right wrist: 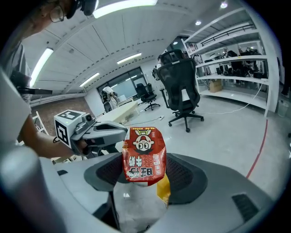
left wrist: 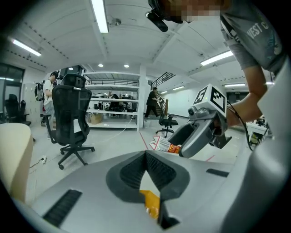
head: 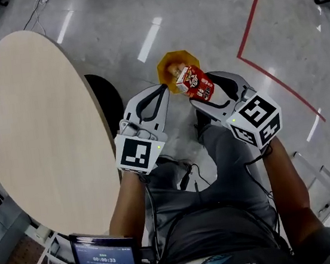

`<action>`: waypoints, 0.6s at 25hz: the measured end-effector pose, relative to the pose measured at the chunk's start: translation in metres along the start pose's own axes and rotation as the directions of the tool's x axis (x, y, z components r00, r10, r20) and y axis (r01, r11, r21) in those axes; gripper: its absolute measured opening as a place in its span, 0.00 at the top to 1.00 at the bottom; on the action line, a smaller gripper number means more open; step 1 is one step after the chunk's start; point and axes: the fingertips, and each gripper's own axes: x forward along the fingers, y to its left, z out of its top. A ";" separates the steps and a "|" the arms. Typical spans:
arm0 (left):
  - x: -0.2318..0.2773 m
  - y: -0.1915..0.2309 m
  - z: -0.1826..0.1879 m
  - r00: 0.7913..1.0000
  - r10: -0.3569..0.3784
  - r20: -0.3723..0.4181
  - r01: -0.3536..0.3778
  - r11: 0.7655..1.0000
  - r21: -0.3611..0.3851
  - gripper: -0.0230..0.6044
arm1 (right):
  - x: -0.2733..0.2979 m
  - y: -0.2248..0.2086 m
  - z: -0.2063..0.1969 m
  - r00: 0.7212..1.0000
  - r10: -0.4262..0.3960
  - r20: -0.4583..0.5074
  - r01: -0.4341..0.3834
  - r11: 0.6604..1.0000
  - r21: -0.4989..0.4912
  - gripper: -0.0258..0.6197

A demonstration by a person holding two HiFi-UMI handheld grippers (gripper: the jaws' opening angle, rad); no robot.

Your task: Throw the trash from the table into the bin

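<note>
Pinching a red drink carton point(head: 194, 82) between its jaws, the right gripper point(head: 205, 94) holds it above a yellow bin point(head: 171, 64) that stands on the floor beside the round table point(head: 38, 127). In the right gripper view the carton point(right wrist: 143, 154) covers the inner pad faces, so the contact points cannot be made out, and only a yellow sliver of the bin point(right wrist: 163, 191) shows beneath it. The left gripper point(head: 162, 88) is empty, its jaws pressed together at the tips; in its own view the left gripper point(left wrist: 146, 154) exposes a small patch of the bin point(left wrist: 151, 202) through the gap behind the tips. Carton and grippers hide most of the bin rim, and its interior is not visible. The table is cut off at the left edge of the head view.
</note>
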 end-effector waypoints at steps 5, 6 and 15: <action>0.022 0.000 -0.051 0.998 -0.003 -0.055 0.000 0.998 -0.058 0.90 | 0.032 -0.028 -0.036 1.000 0.001 -0.025 0.000 0.999 0.033 0.48; 0.024 -0.001 -0.058 0.998 -0.003 -0.062 -0.001 0.998 -0.065 0.90 | 0.037 -0.031 -0.042 1.000 0.002 -0.028 -0.001 0.999 0.037 0.48; 0.029 0.000 -0.086 0.999 0.014 -0.037 -0.017 0.997 -0.079 0.90 | 0.066 -0.048 -0.072 1.000 0.026 -0.011 -0.025 0.995 0.094 0.48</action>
